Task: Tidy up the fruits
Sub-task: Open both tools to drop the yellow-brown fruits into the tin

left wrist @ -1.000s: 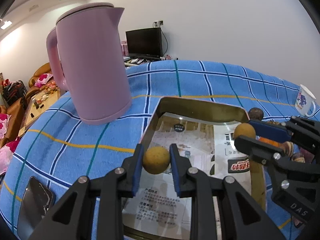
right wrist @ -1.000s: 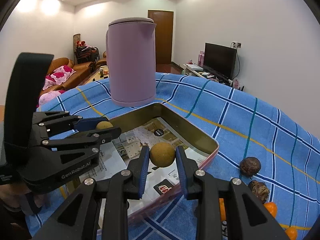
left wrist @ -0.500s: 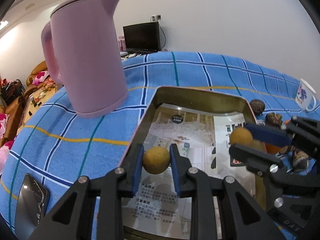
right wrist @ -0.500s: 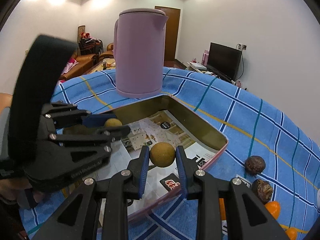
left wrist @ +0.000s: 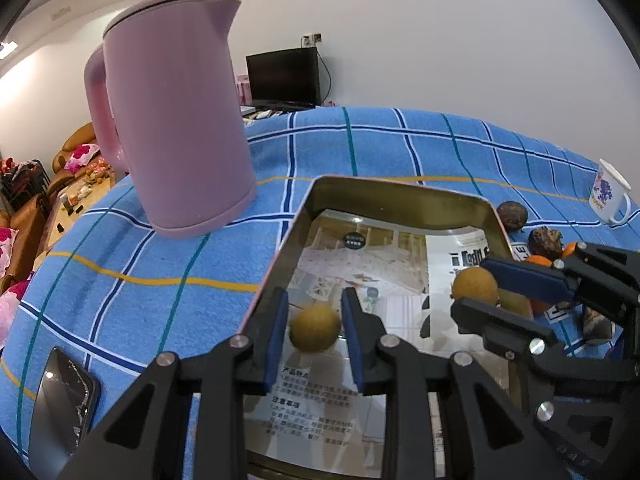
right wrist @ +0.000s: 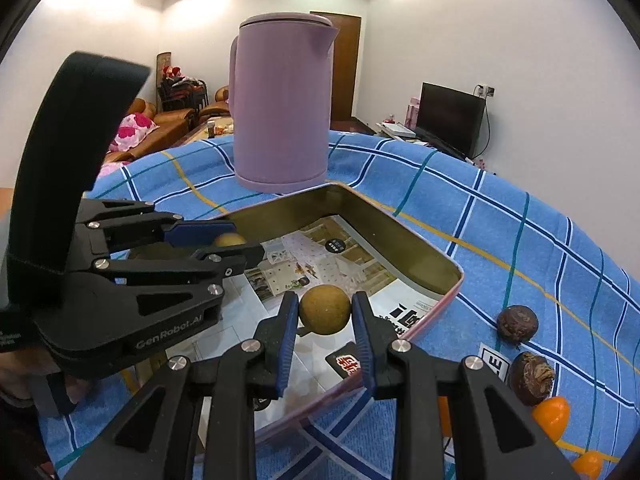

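Flanking the tin tray [left wrist: 404, 200]: pink kettle [left wrist: 176, 120], phone [left wrist: 64, 396], dark fruits [right wrist: 518, 324].

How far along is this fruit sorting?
Early. The tray holds no settled fruit yet, only paper. The left gripper is opening around a tan fruit over it; the right gripper grips another. Left: two dark fruits and the oranges on the cloth.
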Demonstrator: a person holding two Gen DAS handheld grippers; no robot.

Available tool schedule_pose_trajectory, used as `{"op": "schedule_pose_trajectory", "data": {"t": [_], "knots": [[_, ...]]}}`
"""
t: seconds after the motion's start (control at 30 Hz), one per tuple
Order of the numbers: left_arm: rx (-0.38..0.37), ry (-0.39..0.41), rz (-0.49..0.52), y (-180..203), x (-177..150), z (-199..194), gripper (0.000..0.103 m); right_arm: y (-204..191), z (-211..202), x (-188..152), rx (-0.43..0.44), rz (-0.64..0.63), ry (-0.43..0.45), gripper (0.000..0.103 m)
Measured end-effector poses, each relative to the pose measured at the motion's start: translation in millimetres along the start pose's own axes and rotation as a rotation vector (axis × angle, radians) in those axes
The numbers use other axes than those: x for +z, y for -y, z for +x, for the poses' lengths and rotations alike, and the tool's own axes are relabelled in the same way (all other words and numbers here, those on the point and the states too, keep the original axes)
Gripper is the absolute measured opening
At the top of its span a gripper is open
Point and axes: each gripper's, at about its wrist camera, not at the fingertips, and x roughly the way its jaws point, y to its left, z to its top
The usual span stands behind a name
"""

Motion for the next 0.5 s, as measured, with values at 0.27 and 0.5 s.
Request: {"op": "schedule_pose_trajectory", "data": {"t": [0.27, 0.5], "knots": [[-0.01, 0.038, -0.007, 4, -3, -12, 0.061, 3, -6, -2, -0.016, 0.009, 0.018, 0.048], [-0.008, 0.097, -0.021, 4, -1, -33, 0.078, 15, -29, -7, -0.062, 0.03, 0.026, 0.048]]}}
